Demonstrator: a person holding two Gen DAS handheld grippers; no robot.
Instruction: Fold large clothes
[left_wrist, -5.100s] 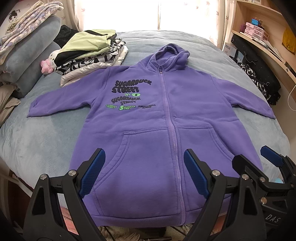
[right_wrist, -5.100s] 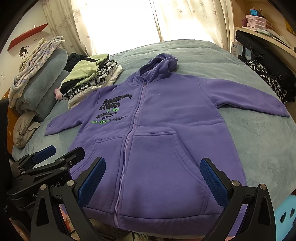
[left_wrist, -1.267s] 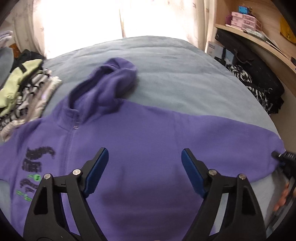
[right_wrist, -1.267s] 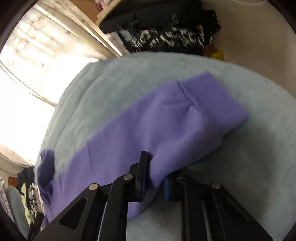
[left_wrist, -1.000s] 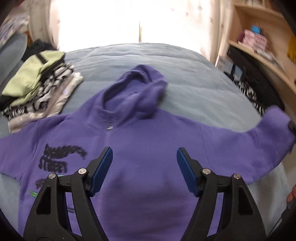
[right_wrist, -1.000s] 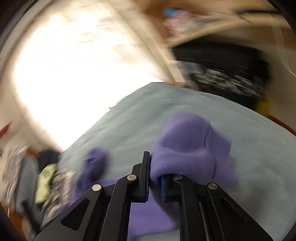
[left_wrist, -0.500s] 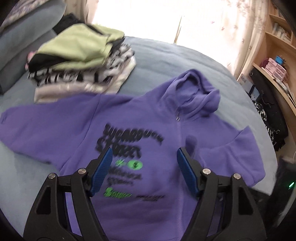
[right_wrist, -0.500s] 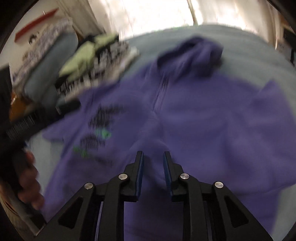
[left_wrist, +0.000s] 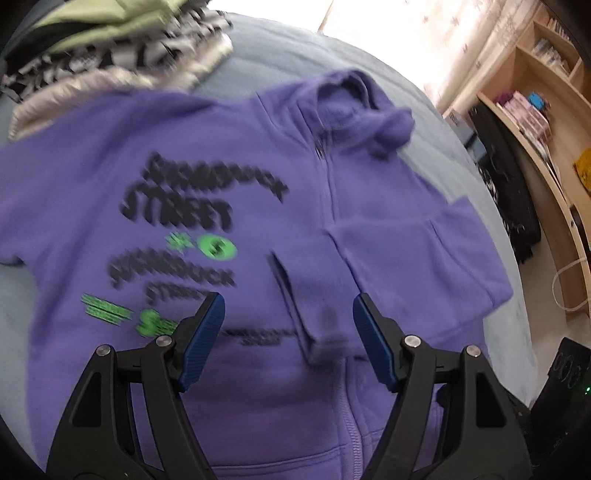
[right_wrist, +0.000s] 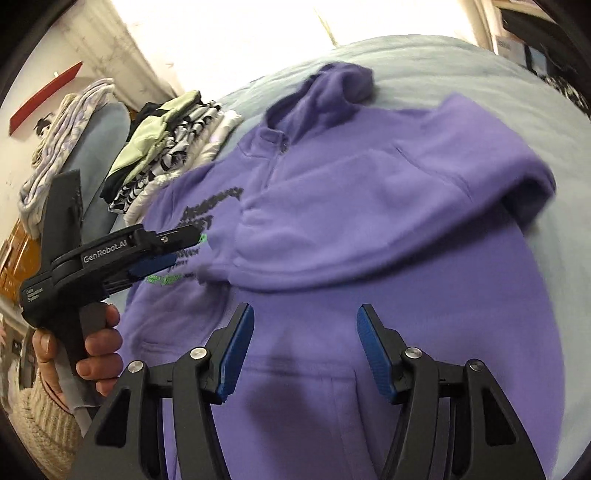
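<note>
A purple zip hoodie (left_wrist: 92, 184) with black and green print lies face up on the bed. Its right-hand sleeve (left_wrist: 406, 258) is folded in over the chest, and the cuff (left_wrist: 317, 332) rests beside the zip. My left gripper (left_wrist: 287, 310) hovers open over that cuff and holds nothing. In the right wrist view the folded sleeve (right_wrist: 369, 221) crosses the hoodie (right_wrist: 443, 350). My right gripper (right_wrist: 304, 317) is above the pocket area, its jaws opening with nothing between them. The left gripper (right_wrist: 166, 254) shows at the left there, held by a hand (right_wrist: 99, 347).
A pile of folded clothes (left_wrist: 110, 55) sits on the blue-grey bed cover (left_wrist: 314, 55) beyond the hoodie's other sleeve. Grey pillows with bedding (right_wrist: 92, 122) stand at the far left. Wooden shelves (left_wrist: 535, 110) run along the right side of the bed.
The right gripper carried the sleeve cuff across onto the chest, let go and opened. The left gripper swung left and lower over the printed front.
</note>
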